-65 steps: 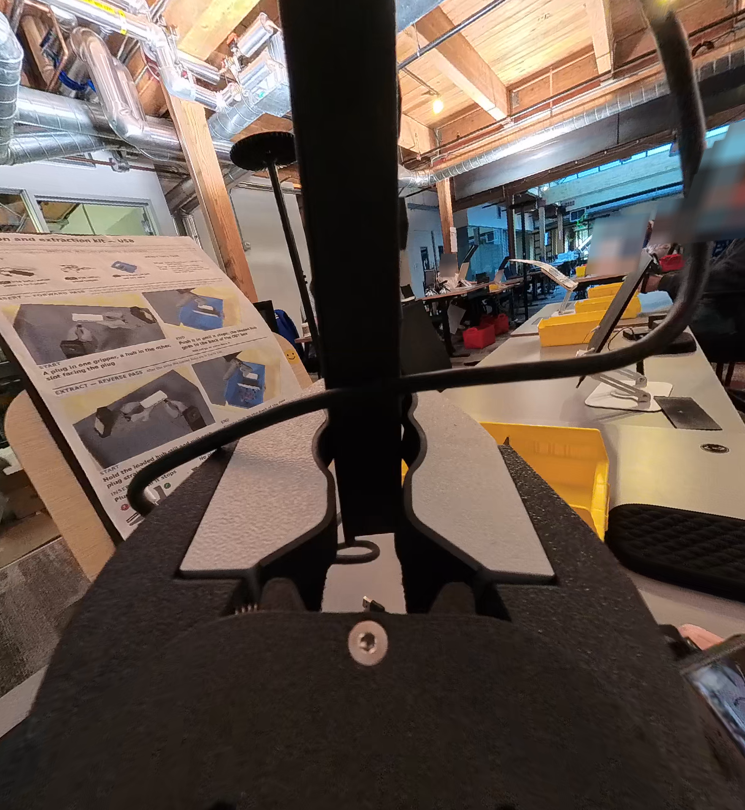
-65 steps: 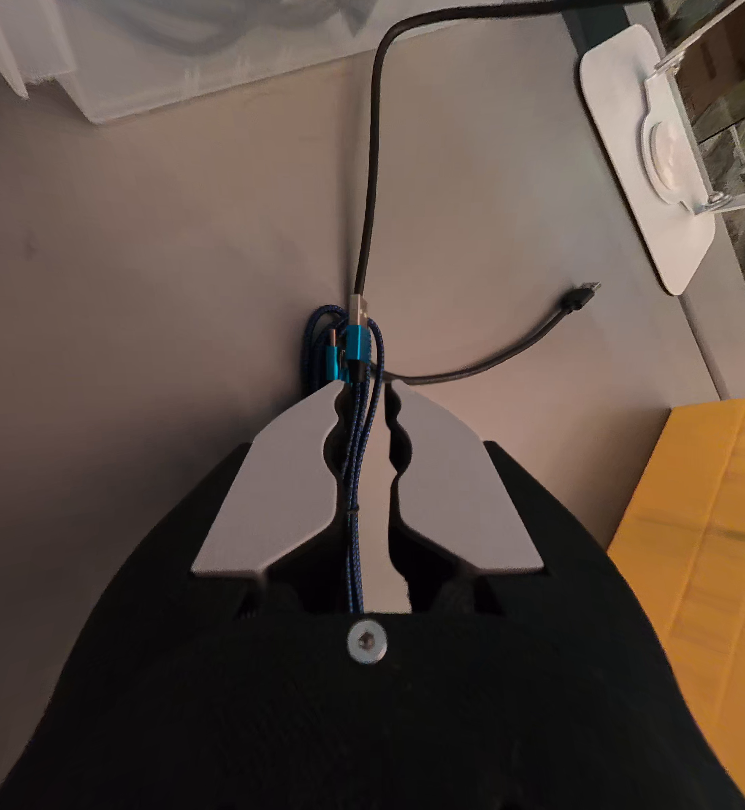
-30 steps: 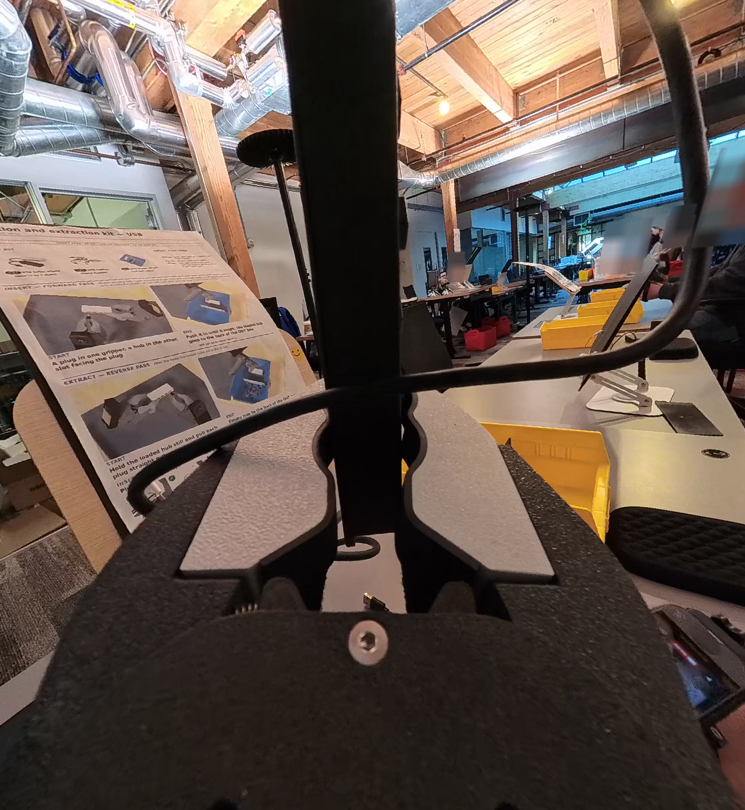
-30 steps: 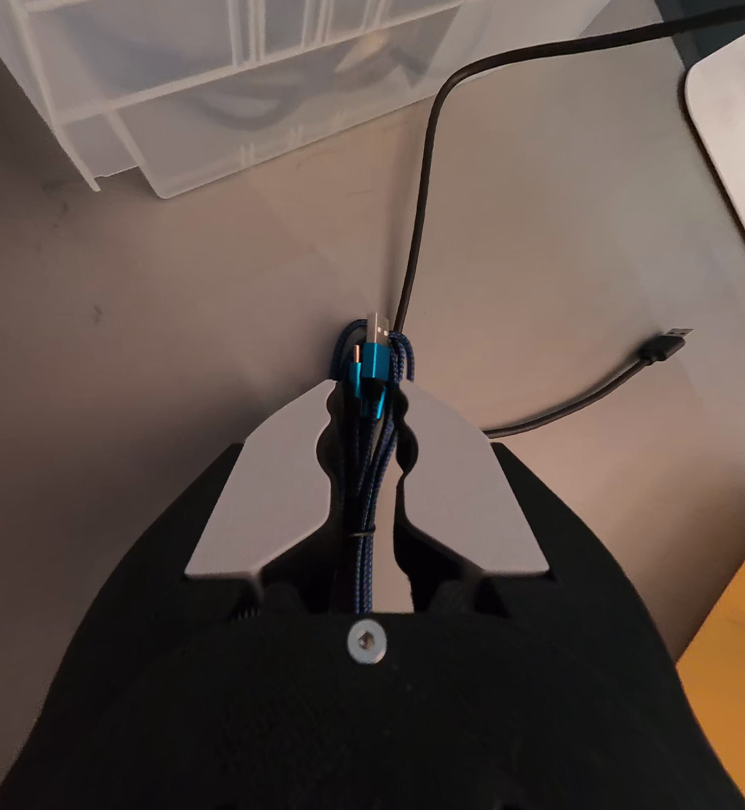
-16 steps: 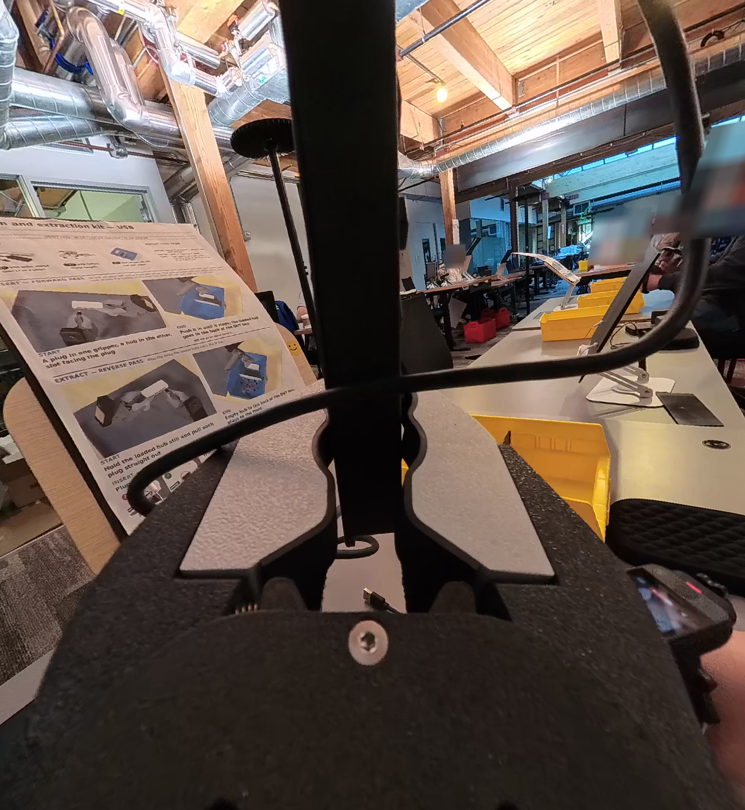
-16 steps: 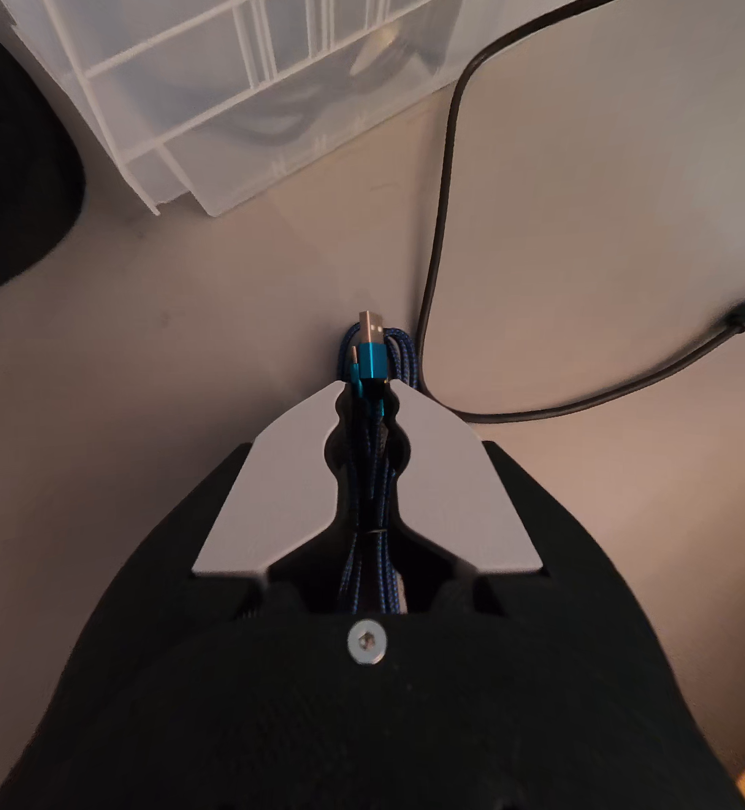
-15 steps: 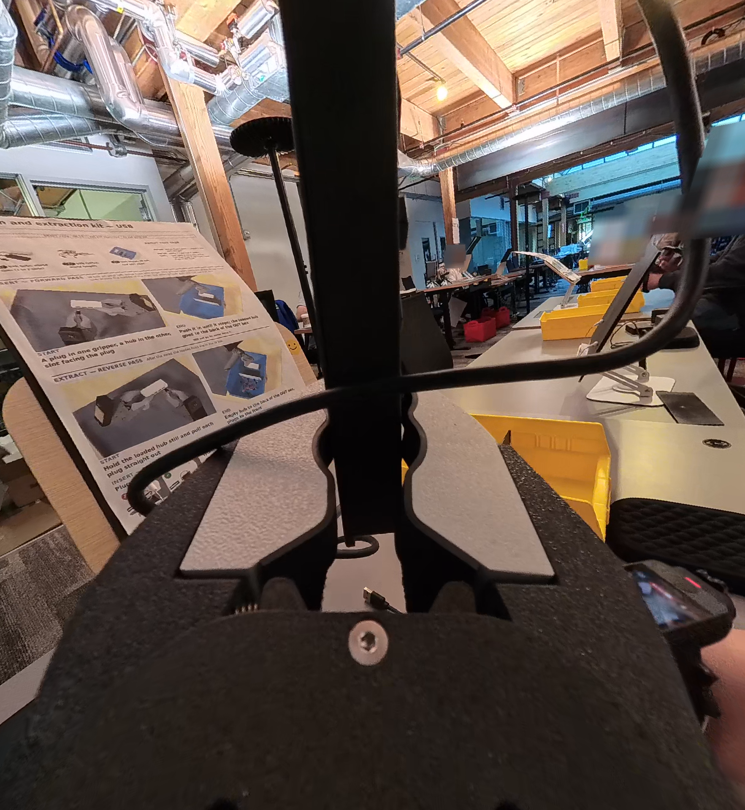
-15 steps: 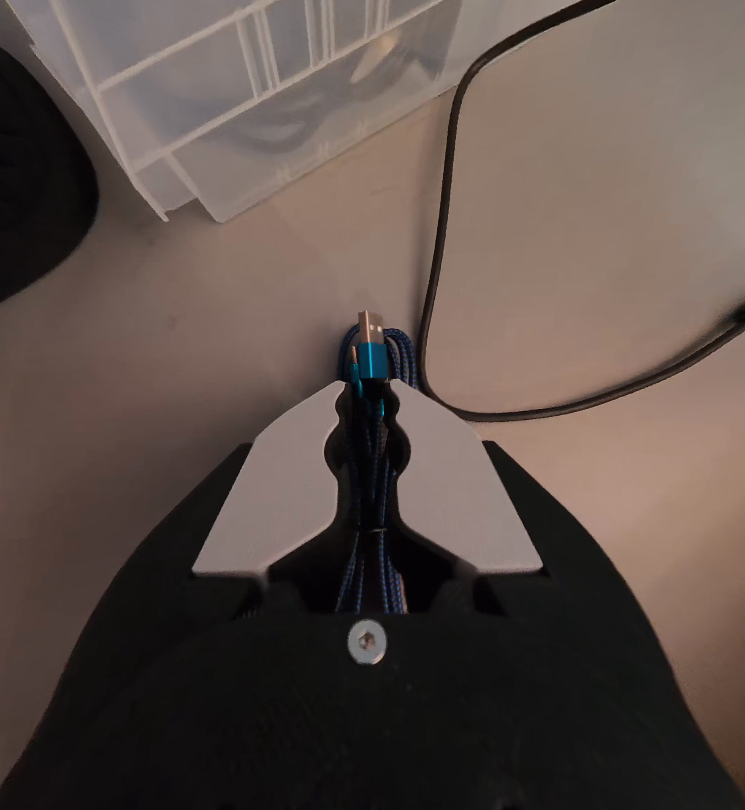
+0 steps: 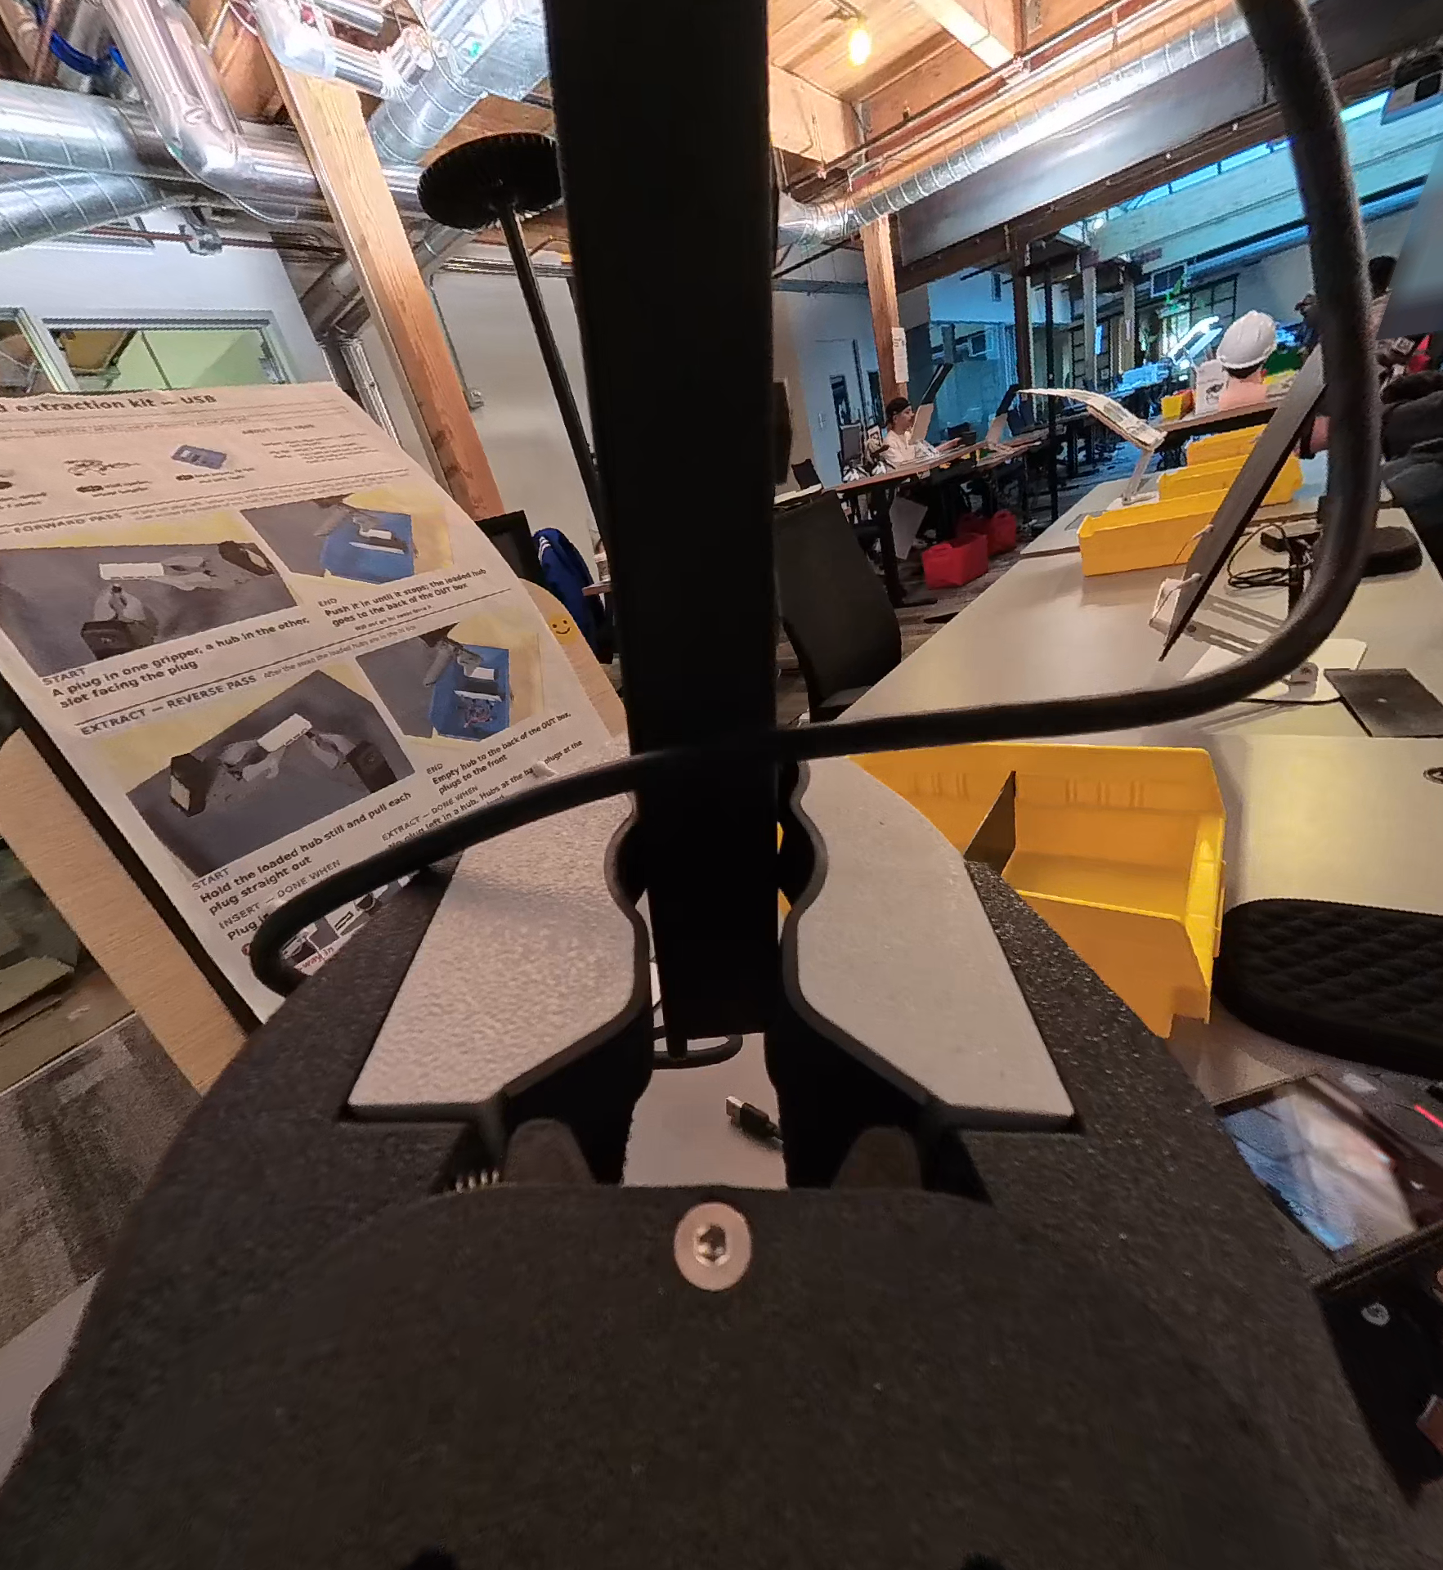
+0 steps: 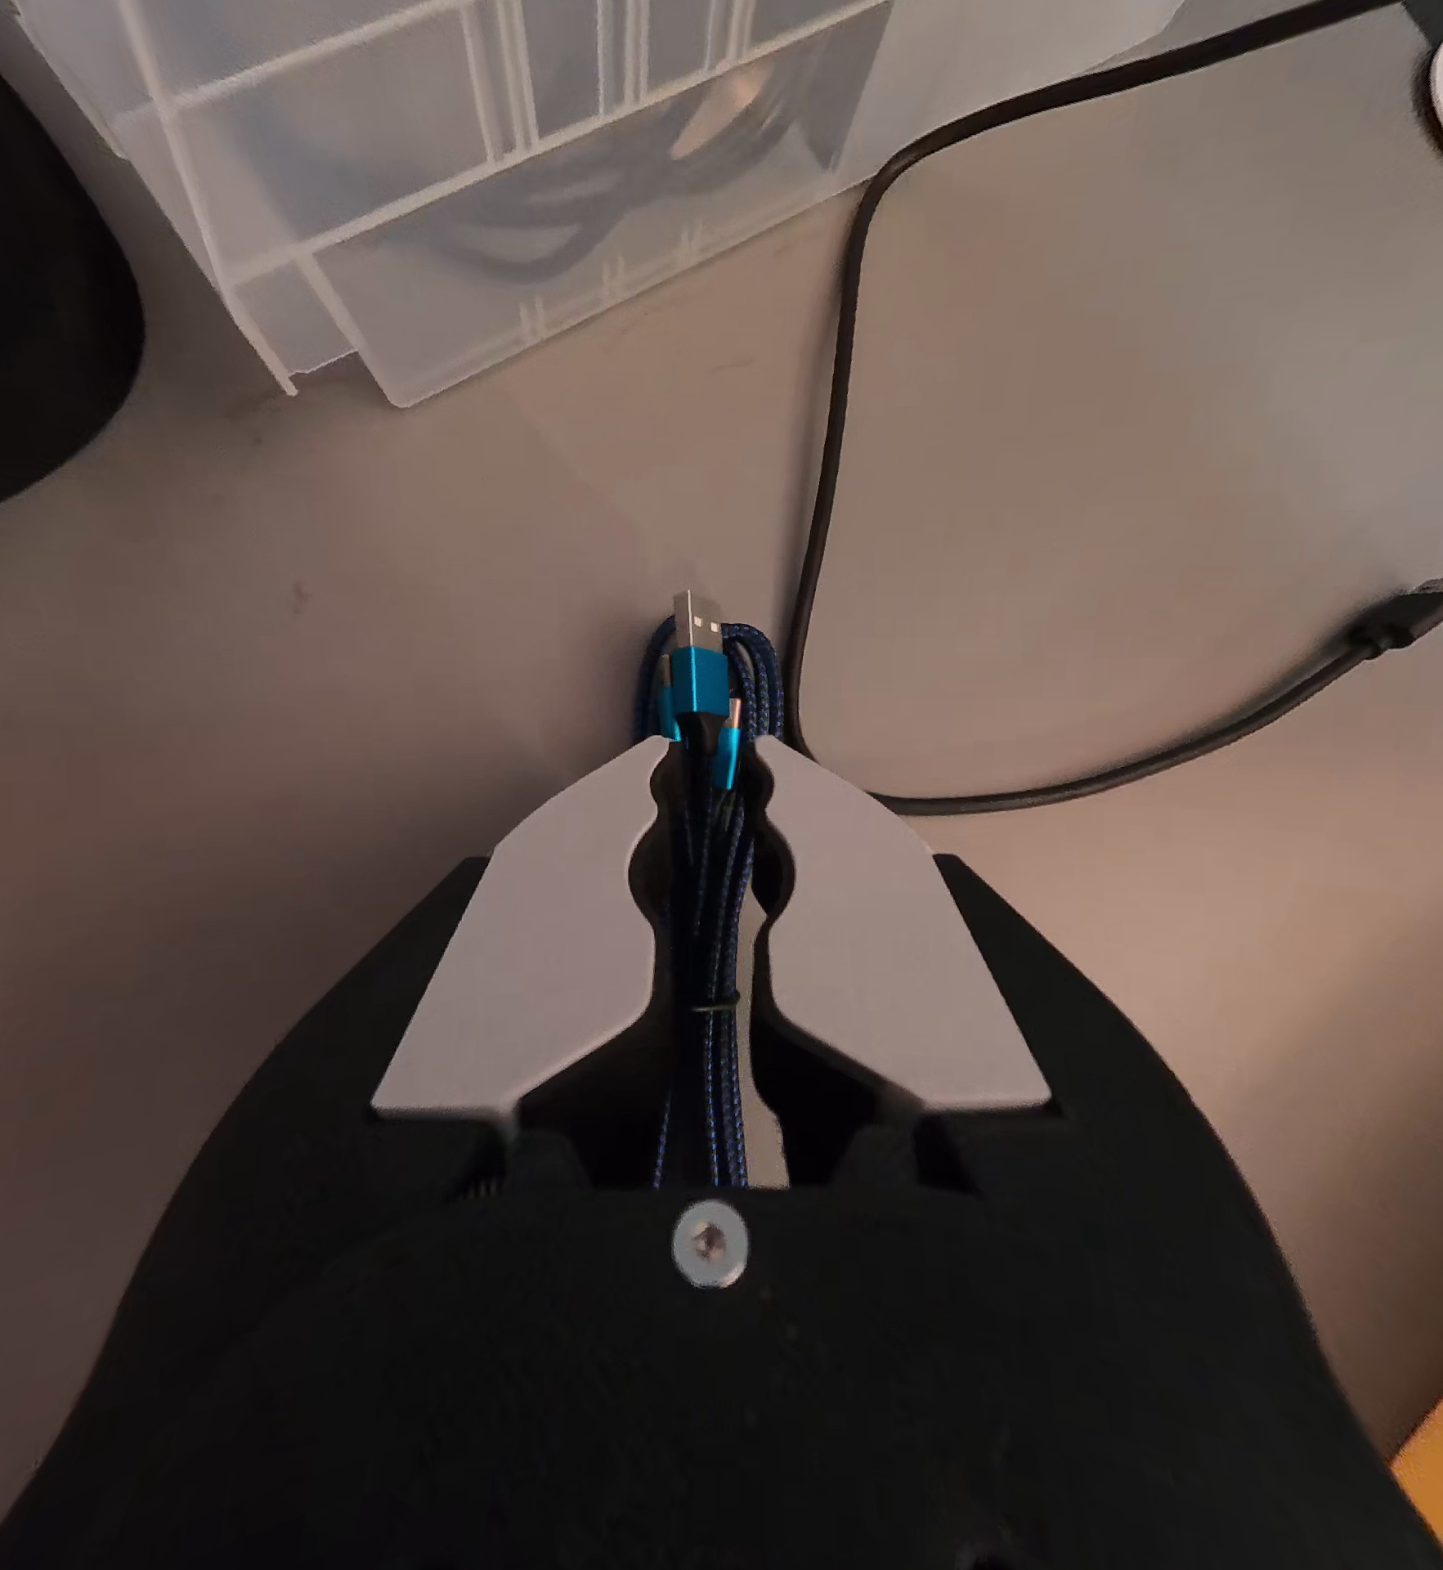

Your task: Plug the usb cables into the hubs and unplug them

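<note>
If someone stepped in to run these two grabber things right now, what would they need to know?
Left gripper: shut on a long black hub, held upright, its black lead looping across.
Right gripper: shut on a bundled blue braided cable; its blue USB plug juts past the tips, above the table.
Done: both parts are picked up.
Left: bring plug to hub, push in, then pull out. The hub's ports aren't visible.

Both tongs (image 9: 707, 858) (image 10: 707, 748) alike — textured black bodies, pale grey scalloped finger plates, one silver hex screw behind them.
</note>
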`<state>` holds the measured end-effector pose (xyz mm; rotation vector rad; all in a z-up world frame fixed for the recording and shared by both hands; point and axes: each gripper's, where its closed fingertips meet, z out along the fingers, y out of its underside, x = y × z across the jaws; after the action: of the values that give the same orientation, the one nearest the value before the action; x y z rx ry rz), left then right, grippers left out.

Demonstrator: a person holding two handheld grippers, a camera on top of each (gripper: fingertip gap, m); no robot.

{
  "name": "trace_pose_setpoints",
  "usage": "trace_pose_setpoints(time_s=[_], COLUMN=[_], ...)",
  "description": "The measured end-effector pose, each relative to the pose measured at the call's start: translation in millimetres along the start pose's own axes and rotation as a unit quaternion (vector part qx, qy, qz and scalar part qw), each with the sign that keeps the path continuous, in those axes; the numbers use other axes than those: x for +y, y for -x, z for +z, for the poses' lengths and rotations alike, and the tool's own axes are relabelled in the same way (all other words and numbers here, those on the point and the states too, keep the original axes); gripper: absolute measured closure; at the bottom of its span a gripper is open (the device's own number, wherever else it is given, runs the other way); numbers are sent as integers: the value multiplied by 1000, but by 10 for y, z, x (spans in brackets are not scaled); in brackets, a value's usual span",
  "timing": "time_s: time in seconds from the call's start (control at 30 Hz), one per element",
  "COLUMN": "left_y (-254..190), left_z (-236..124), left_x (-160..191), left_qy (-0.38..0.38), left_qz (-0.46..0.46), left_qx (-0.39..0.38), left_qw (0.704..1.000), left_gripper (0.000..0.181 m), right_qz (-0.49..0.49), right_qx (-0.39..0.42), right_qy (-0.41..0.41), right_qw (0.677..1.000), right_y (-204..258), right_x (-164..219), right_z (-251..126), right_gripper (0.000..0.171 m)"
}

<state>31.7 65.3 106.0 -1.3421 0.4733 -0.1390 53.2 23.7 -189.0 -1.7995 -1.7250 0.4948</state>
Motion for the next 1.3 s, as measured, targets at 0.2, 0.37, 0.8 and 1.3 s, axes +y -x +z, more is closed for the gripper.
trace_pose_setpoints(time_s=[0.2,0.37,0.8,1.3], left_y=[19,34,-7,-8], left_z=[24,36,73,64], left_x=[49,83,102,95], left_qy=[7,15,24,22], left_qz=[-5,-1,10,9], left_qx=[0,-5,-4,-2], left_qw=[1000,1000,1000,1000], left_gripper=[155,155,155,155], right_qz=[-22,-32,-9,31], right_qx=[32,43,24,-21], right_qy=[16,22,15,12], right_qw=[999,998,1000,999], right_y=[-7,36,46,72], right_x=[-8,20,30,50], right_z=[10,43,15,8], right_gripper=[157,159,160,159])
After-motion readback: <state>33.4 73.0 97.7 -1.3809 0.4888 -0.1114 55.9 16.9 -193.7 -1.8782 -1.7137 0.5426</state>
